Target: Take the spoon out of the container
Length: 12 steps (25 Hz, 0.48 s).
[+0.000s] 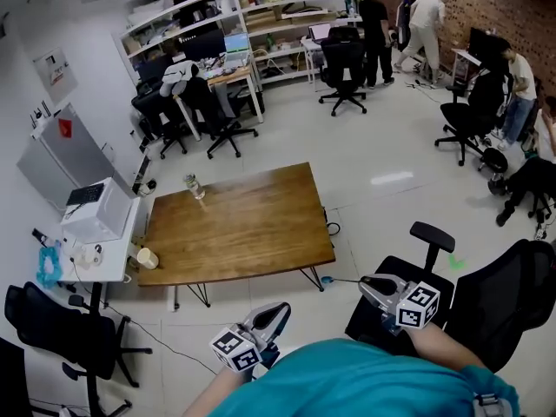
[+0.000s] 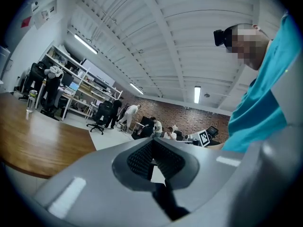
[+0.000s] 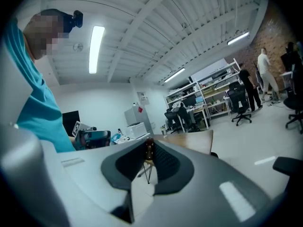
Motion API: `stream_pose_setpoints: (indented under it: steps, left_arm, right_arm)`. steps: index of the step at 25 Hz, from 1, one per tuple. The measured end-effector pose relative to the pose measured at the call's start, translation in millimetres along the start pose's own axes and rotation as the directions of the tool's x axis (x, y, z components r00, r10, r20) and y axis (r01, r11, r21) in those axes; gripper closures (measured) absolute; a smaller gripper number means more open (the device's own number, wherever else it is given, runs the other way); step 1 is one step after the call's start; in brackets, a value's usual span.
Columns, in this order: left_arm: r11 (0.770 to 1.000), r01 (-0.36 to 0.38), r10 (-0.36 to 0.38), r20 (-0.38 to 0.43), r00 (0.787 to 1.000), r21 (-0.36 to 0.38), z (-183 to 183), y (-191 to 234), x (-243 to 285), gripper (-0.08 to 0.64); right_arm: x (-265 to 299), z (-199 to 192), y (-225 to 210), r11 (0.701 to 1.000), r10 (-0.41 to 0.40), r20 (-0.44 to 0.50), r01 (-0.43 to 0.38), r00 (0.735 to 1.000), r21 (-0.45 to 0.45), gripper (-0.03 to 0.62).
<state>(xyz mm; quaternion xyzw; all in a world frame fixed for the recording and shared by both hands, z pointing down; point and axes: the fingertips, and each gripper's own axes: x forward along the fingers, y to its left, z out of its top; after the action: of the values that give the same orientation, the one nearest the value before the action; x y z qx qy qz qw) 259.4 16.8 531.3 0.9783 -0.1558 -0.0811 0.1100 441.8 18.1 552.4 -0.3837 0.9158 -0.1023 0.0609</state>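
A wooden table (image 1: 252, 224) stands on the floor well ahead of me. A cream cup (image 1: 148, 258) sits at its near left corner and a clear bottle (image 1: 193, 186) near its far left edge. No spoon can be made out at this distance. My left gripper (image 1: 280, 307) is held close to my body, short of the table; its jaws (image 2: 152, 143) meet at the tips with nothing between them. My right gripper (image 1: 365, 283) hovers over a black chair, also away from the table. Its jaws (image 3: 148, 148) stand nearly together with only a thin slit, and nothing is held.
A white side table (image 1: 117, 263) with a boxy white appliance (image 1: 94, 211) stands left of the wooden table. Black office chairs are at the lower left (image 1: 61, 333) and right (image 1: 512, 298). A cable (image 1: 347, 280) runs on the floor. Several people work at the far right.
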Motion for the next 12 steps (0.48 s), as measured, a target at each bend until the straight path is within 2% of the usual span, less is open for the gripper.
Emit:
stream_pose_setpoints:
  steps: [5,8,12]
  left_arm:
    - [1.0,-0.004,0.004,0.017,1.0,0.008,11.9,22.7,-29.7,0.561]
    - [1.0,-0.011,0.011,0.023,1.0,-0.008,14.0,26.7,-34.4,0.561]
    - [1.0,0.009,-0.009,0.029,1.0,0.02,18.0,29.2,-40.1,0.561]
  right_arm:
    - [35.7,-9.3,12.1,1.0,0.009,-0.017,-0.009,1.0,-0.005,0.548]
    - [40.0,-6.3,16.0,1.0,0.01,-0.021,-0.01,1.0,-0.012,0.548]
    - [44.5,-7.1,21.5,1.0,0.01,-0.02,-0.011,1.0,-0.023,0.548]
